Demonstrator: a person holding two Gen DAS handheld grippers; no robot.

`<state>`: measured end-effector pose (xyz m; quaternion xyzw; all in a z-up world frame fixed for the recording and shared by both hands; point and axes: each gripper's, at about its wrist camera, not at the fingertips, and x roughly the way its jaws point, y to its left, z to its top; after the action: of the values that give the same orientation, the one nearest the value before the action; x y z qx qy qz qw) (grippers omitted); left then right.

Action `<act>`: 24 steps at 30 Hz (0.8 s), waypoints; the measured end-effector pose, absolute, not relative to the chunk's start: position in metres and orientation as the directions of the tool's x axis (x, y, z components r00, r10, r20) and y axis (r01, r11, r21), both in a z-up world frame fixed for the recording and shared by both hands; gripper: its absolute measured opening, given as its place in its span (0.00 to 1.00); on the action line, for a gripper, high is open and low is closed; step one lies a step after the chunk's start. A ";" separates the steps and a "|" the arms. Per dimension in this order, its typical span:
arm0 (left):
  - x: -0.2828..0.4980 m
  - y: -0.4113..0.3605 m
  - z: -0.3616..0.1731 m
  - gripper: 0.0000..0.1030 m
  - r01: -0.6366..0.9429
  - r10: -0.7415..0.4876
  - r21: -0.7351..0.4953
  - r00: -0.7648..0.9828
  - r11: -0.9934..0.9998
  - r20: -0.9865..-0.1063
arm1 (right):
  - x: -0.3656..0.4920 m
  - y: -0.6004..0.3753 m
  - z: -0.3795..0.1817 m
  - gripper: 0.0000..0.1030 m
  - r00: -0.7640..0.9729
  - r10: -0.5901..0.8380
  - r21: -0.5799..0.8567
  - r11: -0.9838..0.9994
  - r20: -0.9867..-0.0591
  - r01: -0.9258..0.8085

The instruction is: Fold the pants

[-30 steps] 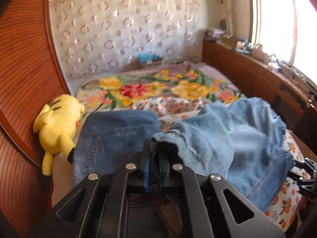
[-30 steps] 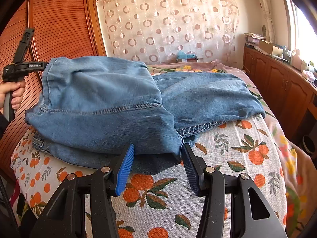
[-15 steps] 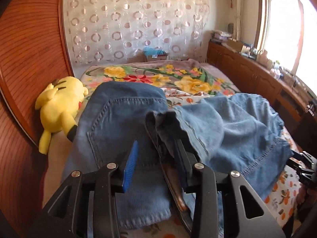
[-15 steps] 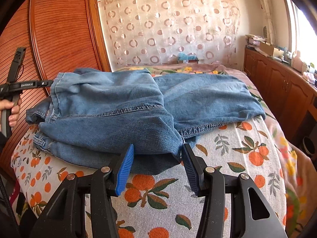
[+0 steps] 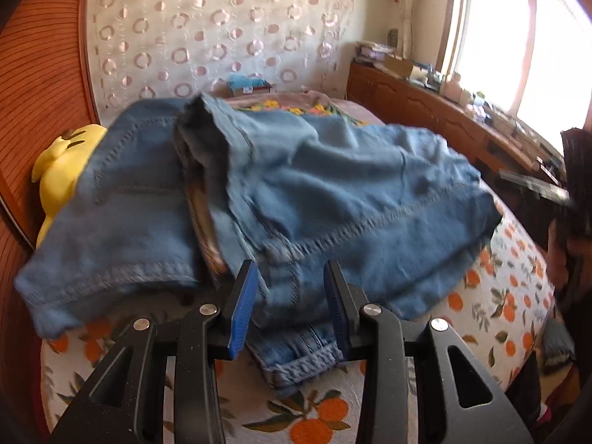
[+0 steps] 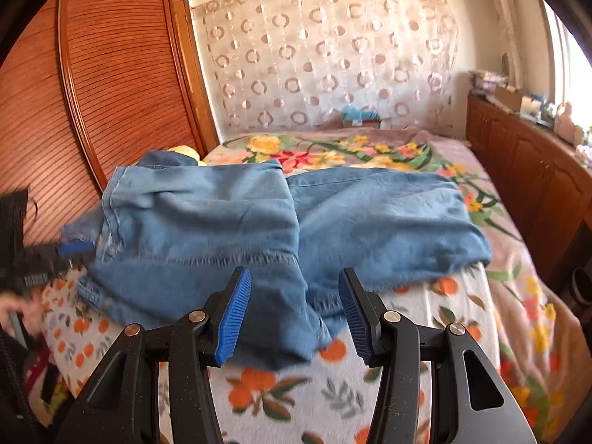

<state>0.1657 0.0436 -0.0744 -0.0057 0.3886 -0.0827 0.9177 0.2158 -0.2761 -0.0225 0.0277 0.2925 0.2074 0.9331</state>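
On the bed (image 6: 462, 333) we see the blue pants (image 6: 229, 229) lying flat on a blanket (image 6: 403, 388) with orange fruit on it. Farther back the bed has a cover with big yellow and red flowers (image 6: 333, 153). The pants are folded over, so one part lies on top of the other, and their far edge reaches that flower cover.

From our left side, the left gripper (image 5: 290, 303) has its two blue pads apart. Its jaws have just been opening. The thick waist edge of the pants (image 5: 296, 362) lies between the pads, but the pads do not press on it. We see the pants (image 5: 333, 199) spread out in front, a bit blurry. A yellow plush toy (image 5: 63, 170) sits at the left edge of the bed, next to the brown slatted door (image 5: 40, 74), and the pants partly cover it.

From our right side, the right gripper (image 6: 294, 314) also has its pads apart. A corner of the pants lies between them and a bit lower, and we cannot see the pads squeeze it. At the far left of this view we see the left gripper (image 6: 70, 249), blurry, right at the side of the pants, with a hand (image 6: 18, 310) below it.

Behind the bed hangs a curtain with round rings (image 6: 325, 55). A long wooden cabinet (image 6: 518, 155) stands along the right side under the window (image 5: 518, 37).
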 end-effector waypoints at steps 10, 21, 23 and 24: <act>0.159 0.041 -0.088 0.25 0.160 -0.165 -0.073 0.687 0.984 -0.708 | 0.260 -0.255 -0.040 0.06 0.633 0.419 0.192 0.898 -0.651 -0.396; 0.111 0.059 -0.066 0.12 0.148 -0.208 -0.147 0.746 0.978 -0.632 | 0.214 -0.266 -0.038 0.04 0.645 0.438 0.201 0.890 -0.626 -0.409; 0.107 0.058 -0.067 0.12 0.157 -0.208 -0.137 0.740 0.978 -0.640 | 0.201 -0.267 -0.036 0.04 0.661 0.438 0.175 0.887 -0.609 -0.427; 0.103 0.057 -0.069 0.12 0.162 -0.209 -0.132 0.735 0.978 -0.645 | 0.198 -0.271 -0.033 0.04 0.667 0.450 0.193 0.884 -0.593 -0.425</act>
<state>0.1032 0.0571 -0.0686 -0.0336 0.3501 -0.0995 0.9308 0.1977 -0.2714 -0.0334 0.0190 0.3301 0.2398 0.9128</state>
